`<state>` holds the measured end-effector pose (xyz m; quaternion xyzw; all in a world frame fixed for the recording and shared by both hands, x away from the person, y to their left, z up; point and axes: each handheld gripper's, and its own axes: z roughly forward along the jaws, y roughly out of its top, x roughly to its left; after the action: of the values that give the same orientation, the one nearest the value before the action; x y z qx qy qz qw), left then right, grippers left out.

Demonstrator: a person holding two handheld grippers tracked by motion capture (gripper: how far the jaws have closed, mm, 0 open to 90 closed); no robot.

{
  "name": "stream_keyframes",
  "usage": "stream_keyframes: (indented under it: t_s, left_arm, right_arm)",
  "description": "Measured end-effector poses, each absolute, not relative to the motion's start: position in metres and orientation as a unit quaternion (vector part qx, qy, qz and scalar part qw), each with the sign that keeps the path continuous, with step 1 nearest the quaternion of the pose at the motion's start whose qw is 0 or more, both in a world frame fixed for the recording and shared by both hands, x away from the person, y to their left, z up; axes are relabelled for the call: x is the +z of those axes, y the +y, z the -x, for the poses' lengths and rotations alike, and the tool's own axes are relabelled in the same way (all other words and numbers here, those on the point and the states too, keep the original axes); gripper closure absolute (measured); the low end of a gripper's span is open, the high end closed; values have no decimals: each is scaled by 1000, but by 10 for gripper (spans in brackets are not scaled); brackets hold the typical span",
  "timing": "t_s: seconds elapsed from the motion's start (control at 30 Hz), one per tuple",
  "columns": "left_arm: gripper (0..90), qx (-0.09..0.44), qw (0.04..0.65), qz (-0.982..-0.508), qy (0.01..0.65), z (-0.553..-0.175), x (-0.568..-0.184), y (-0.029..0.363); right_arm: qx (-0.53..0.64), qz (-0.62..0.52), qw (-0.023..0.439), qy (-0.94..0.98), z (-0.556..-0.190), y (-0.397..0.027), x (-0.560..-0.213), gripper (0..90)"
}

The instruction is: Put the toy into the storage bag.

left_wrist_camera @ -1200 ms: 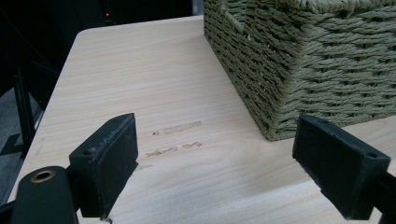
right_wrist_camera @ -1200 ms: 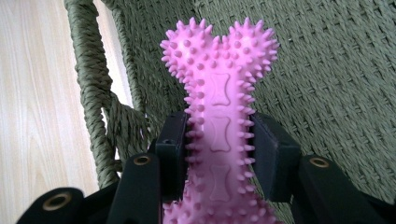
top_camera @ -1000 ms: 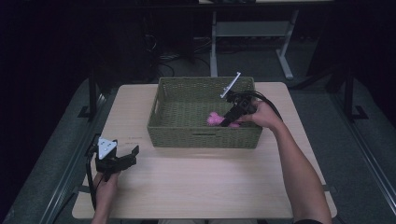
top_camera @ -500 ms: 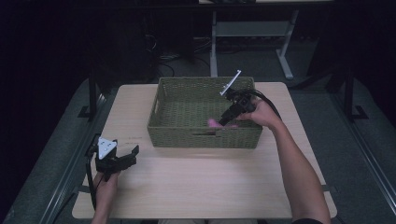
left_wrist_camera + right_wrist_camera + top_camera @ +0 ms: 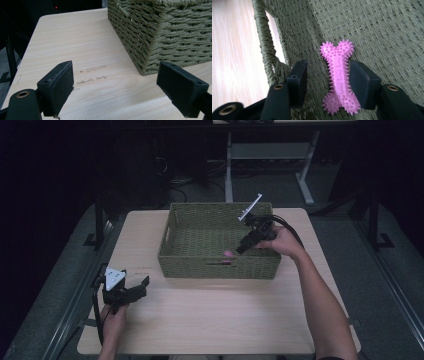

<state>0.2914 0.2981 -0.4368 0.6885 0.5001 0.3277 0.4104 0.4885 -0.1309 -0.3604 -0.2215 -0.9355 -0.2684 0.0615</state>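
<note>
Reaching into the woven basket (image 5: 190, 240) from its right side in the high view, right gripper (image 5: 244, 247) in a hand (image 5: 280, 241), tip low near the front wall; pink spiky bone toy (image 5: 228, 254) on the basket floor just beside that tip, close to the front wall. Basket at the middle of the wooden table (image 5: 210, 320), toward the far edge. Left gripper (image 5: 137, 290) near the front left corner of the table, well apart from the basket, jaws spread wide with nothing between.

Looking along the left gripper view: wide black jaws, bare table between, basket corner (image 5: 150, 45) beyond on the right.

Looking along the right gripper view: jaws just opened, partly apart, the toy (image 5: 339, 77) lying loose between them on the basket weave, nearer the right jaw, whether touching it unclear; basket rim (image 5: 265, 47) at left.
</note>
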Motion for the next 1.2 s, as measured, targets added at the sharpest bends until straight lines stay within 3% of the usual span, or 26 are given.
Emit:
stream_keyframes:
  t_s: [1.2]
  left_arm:
    - [137, 327, 412, -689, 499, -290, -436, 297]
  right_arm:
    - [-310, 209, 31, -927, -442, -156, -310, 393]
